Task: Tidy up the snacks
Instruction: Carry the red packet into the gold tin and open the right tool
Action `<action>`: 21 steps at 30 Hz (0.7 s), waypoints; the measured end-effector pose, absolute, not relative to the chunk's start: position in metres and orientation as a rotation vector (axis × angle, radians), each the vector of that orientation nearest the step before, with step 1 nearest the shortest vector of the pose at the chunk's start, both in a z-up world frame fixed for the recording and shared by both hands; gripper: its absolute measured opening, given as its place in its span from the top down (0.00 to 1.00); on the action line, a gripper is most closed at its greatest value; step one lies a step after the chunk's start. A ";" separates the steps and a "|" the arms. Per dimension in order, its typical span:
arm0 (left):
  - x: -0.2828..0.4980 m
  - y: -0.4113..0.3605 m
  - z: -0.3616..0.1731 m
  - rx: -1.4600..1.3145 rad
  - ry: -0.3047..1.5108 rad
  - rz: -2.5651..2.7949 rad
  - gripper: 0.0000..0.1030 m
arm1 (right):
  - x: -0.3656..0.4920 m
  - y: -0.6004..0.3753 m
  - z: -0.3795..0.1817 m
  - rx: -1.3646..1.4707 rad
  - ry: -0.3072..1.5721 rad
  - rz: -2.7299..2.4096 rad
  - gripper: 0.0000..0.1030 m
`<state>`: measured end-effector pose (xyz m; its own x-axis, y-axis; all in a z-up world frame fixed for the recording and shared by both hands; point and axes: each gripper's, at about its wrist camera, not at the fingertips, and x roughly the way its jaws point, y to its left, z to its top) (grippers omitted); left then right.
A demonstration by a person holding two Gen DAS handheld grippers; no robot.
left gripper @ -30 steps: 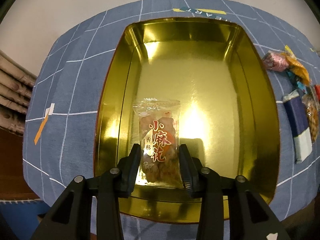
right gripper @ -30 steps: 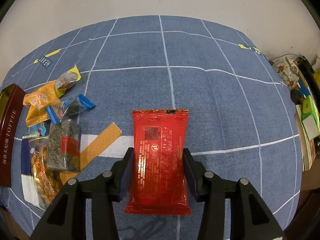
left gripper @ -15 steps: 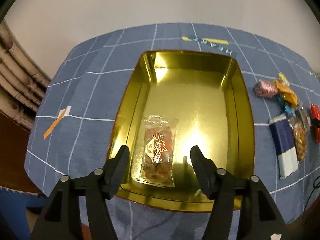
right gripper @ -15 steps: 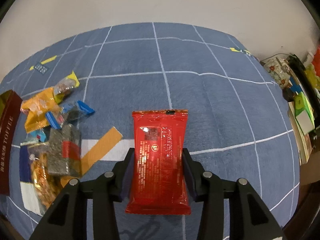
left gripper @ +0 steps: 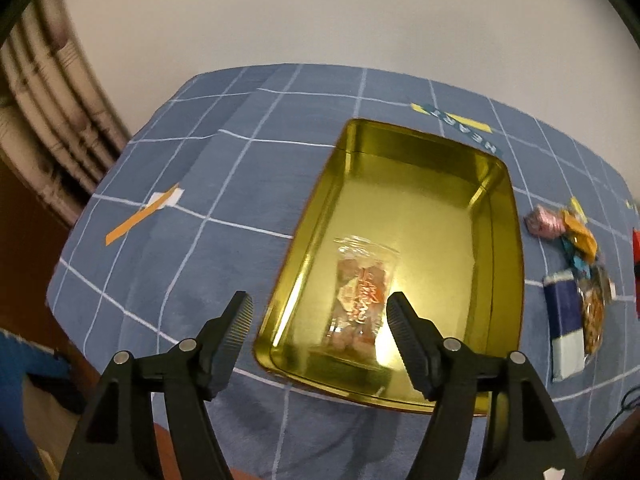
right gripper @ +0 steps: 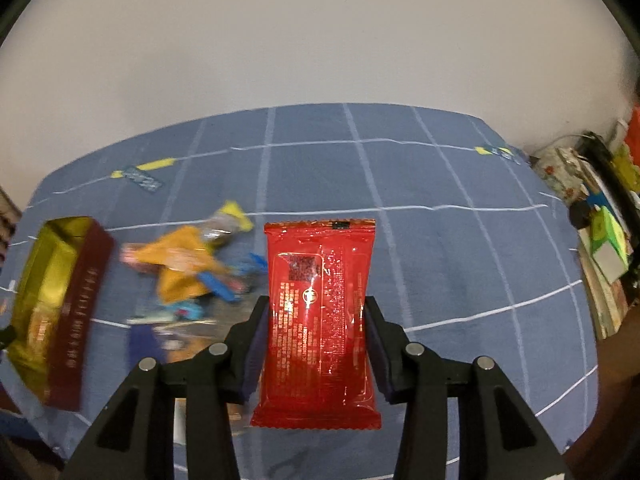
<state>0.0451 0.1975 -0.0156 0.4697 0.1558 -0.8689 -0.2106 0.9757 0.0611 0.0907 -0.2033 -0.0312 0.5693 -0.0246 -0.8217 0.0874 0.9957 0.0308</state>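
So there's this gold tin (left gripper: 500, 264) sitting open on a blue grid-patterned tablecloth (left gripper: 208, 184), and basically everything else is placed around it. Inside the tin, toward its near end and closer to its left wall, lies a clear snack packet (left gripper: 362, 292) with red lettering, flat on the shiny bottom.

The left gripper (left gripper: 320, 312) hangs above the near rim of the tin with its jaws spreading wider at this moment. The clear packet shows up between the two fingers in that view, but neither pad is on it; it's just lying down in the tin below them.

The right gripper (right gripper: 316, 332) is off to the right of the tin and clamped on a red foil packet (right gripper: 320, 312), pads pressing both long sides, packet sticking out forward past the fingertips. It's held up off the cloth.

Between the tin and that red packet there's a loose pile of snacks (right gripper: 188, 268) on the cloth: orange and yellow wrappers and blue twist-ends, all pretty blurry from the right wrist. From the left wrist you can also make out a pink wrapped sweet (left gripper: 542, 222) and a dark blue and white packet (left gripper: 564, 328) just right of the tin's right wall. The tin's outside wall is dark red with lettering I can't read.

An orange strip of tape (left gripper: 136, 220) is stuck on the cloth well left of the tin.
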 end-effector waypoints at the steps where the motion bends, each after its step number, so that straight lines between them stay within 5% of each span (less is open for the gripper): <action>1: 0.044 0.201 -0.015 -0.064 1.055 0.241 0.35 | 0.091 -0.197 -0.029 0.074 0.962 -0.051 0.56; 21: 0.023 0.264 -0.013 -0.197 1.035 0.391 0.34 | 0.093 0.019 -0.014 0.058 0.977 0.319 0.56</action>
